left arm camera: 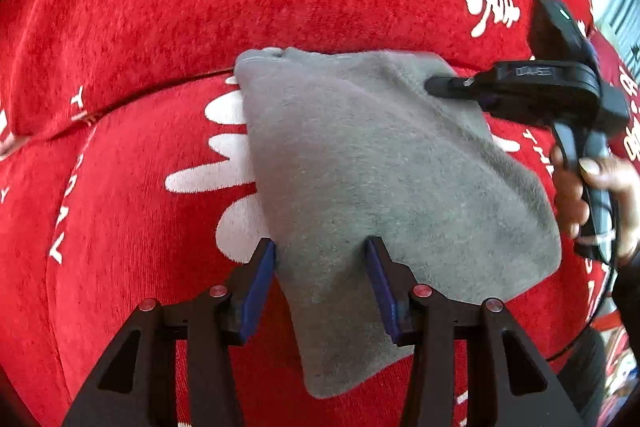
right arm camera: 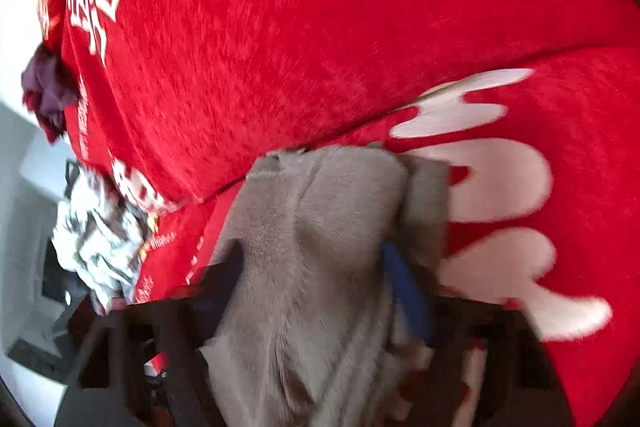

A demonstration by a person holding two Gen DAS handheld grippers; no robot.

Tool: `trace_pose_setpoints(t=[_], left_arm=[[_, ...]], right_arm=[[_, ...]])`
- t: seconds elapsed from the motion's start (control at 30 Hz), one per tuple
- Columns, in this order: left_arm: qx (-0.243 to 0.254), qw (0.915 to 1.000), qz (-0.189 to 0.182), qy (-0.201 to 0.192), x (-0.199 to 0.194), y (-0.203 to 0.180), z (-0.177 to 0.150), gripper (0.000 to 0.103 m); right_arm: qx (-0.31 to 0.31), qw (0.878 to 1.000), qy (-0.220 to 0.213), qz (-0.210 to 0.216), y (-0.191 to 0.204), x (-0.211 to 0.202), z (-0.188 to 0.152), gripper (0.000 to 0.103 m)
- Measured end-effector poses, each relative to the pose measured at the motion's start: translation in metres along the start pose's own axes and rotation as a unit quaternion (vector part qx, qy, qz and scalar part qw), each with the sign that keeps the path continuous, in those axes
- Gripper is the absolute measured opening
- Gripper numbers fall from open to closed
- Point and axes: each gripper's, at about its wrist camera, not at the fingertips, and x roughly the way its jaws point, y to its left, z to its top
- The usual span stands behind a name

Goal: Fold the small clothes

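Our left gripper (left arm camera: pixel 320 255) hovers, fingers apart, over the grey cloth (left arm camera: pixel 392 167) spread on the red printed sofa cover (left arm camera: pixel 140 7); our right gripper (left arm camera: pixel 430 85) has its fingers clamped on the cloth's far corner.

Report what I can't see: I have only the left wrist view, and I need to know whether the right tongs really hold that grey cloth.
Observer: Yes. In the right wrist view the grey cloth bunches up between the right tongs, which are shut on it.
Operator: Name anything else lying about.
Observer: A crumpled white-and-grey patterned garment lies at the left edge of the red cover.
Operator: Go on.
Observer: A dark purple garment sits further up that same edge.
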Motion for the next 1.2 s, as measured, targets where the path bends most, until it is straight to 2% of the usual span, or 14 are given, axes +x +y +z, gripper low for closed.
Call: trace_pose_setpoints(t=[0.17,0.23,0.33,0.4,0.5,0.63,0.73,0.8,0.87,0.9,0.97,1.07,1.13,1.2], left_arm=[[-0.006,0.9998,-0.019,0.003,-0.006,-0.001,0.001,0.048],[0.004,0.9997,-0.023,0.01,0.0,-0.007,0.0,0.067],[0.031,0.9994,0.003,0.014,0.01,-0.022,-0.005,0.071],[0.037,0.9992,0.008,0.014,0.006,-0.025,-0.005,0.071],[0.016,0.9997,-0.018,0.007,-0.01,-0.016,0.0,0.071],[0.002,0.9997,-0.021,-0.015,-0.021,-0.01,0.017,0.071],[-0.008,1.0,0.0,0.0,-0.004,-0.008,0.03,0.071],[-0.02,0.9997,0.004,0.011,0.007,-0.006,0.033,0.071],[-0.029,0.9993,0.013,0.022,0.015,-0.005,0.031,0.083],[-0.034,0.9991,0.008,0.024,0.017,-0.004,0.031,0.083],[-0.037,0.9989,0.003,0.029,0.016,-0.001,0.031,0.083],[-0.034,0.9994,0.002,0.007,-0.003,0.002,0.036,0.083],[-0.039,0.9991,0.002,-0.017,-0.018,0.005,0.039,0.083],[-0.048,0.9987,0.004,-0.015,-0.017,0.009,0.04,0.083]], right_arm=[[-0.056,0.997,-0.044,-0.021,0.016,-0.028,0.002,0.008],[-0.045,0.998,-0.038,-0.038,0.002,-0.026,0.002,0.008],[-0.038,0.997,0.001,-0.072,-0.014,0.0,-0.003,0.009],[-0.022,0.998,-0.014,-0.061,-0.016,-0.005,-0.004,0.01],[0.001,0.998,-0.035,-0.055,-0.014,-0.023,-0.004,0.03],[-0.044,0.993,-0.1,-0.034,0.015,-0.056,-0.001,0.049],[-0.075,0.994,-0.076,0.013,0.044,-0.035,0.005,0.08],[-0.092,0.995,-0.04,0.009,0.051,-0.004,0.008,0.081],[-0.084,0.996,-0.01,-0.028,0.039,0.026,0.012,0.08],[-0.07,0.996,0.006,-0.055,0.025,0.04,0.013,0.079],[-0.06,0.995,-0.002,-0.081,0.008,0.04,0.015,0.064],[-0.079,0.992,-0.021,-0.1,0.024,0.013,0.01,0.064],[-0.148,0.985,-0.023,-0.085,0.053,-0.009,-0.009,0.068],[-0.193,0.981,0.003,-0.027,0.078,-0.024,-0.037,0.077]])
